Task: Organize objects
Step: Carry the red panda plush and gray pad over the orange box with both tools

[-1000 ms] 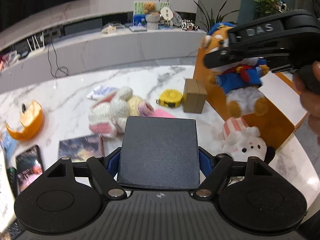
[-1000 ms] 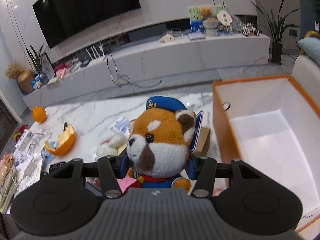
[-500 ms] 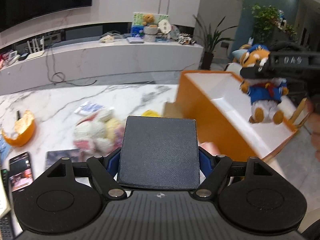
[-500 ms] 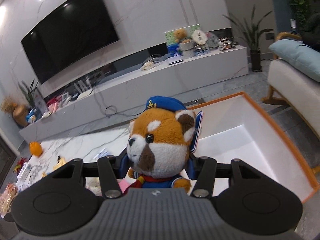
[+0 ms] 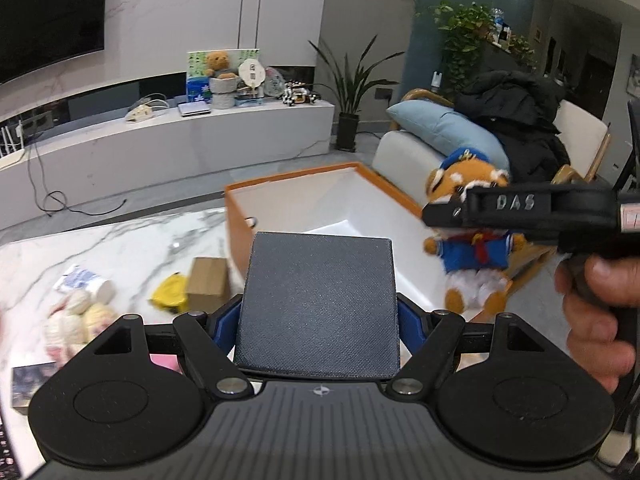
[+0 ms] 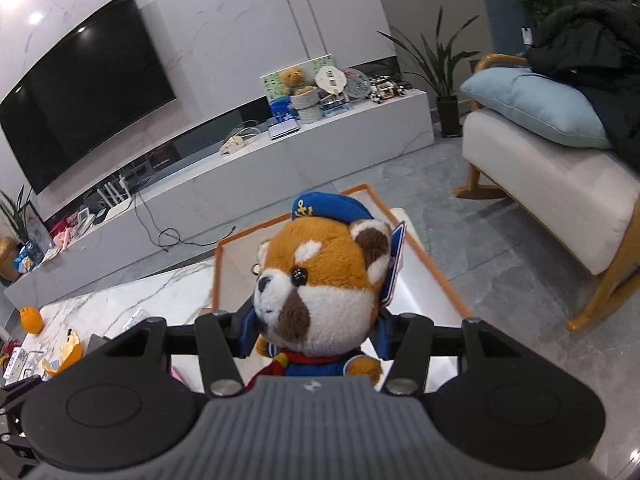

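Two grippers, both loaded: left gripper [image 5: 320,316] clamps a dark textured square box [image 5: 318,304], fingertips hidden behind it. Right gripper [image 6: 316,330] squeezes a plush red panda in blue sailor outfit [image 6: 320,292], legs cut off, above the orange-walled, white-lined bin [image 5: 240,216]. Beyond, table clutter is blurred.

Indoor lighting is moderate and even; in the right wrist view, ceiling spotlights [image 6: 35,18] glare on the glossy marble wall [image 6: 248,20] at upper left. In the left wrist view, motion blur smears the plush rabbit [image 5: 76,320] and yellow tape measure [image 5: 170,294] on the table [image 5: 120,248]. Fisheye distortion bends straight lines toward the edges, and the corners darken.
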A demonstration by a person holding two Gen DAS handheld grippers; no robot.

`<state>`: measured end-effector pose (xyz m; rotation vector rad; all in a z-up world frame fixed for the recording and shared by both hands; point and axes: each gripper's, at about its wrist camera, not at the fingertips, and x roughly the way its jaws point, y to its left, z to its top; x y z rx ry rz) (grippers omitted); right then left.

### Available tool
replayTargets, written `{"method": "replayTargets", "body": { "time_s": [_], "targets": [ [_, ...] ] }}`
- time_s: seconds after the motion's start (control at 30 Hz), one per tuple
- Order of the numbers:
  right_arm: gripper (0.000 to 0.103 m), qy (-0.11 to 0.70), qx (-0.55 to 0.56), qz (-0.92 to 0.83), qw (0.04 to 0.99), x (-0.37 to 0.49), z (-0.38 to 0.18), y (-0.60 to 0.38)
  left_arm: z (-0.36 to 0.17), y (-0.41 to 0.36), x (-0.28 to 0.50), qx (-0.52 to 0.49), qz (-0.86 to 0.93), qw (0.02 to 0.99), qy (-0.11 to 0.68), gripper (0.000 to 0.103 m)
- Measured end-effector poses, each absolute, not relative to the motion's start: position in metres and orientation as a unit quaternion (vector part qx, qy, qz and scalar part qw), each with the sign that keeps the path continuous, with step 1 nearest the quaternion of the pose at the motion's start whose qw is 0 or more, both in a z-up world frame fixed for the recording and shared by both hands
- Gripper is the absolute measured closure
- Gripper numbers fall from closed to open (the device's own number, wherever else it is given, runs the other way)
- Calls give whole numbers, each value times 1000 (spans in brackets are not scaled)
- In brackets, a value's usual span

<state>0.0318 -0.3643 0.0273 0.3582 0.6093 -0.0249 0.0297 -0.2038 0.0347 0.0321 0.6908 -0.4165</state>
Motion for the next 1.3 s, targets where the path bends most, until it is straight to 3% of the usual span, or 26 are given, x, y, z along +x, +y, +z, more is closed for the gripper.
{"method": "replayTargets", "body": {
  "time_s": [0.5,0.97,1.3],
  "targets": [
    [48,295,96,-35,950,59,8,-370,-1,-265,60,43,-195,920,336,14],
    [48,408,55,-19,911,95,-41,-365,-30,-299,65,146,-198,890,383,15],
    [47,450,69,-21,890,103,-60,-367,-27,-305,74,158,-204,866,428,15]
  ]
}}
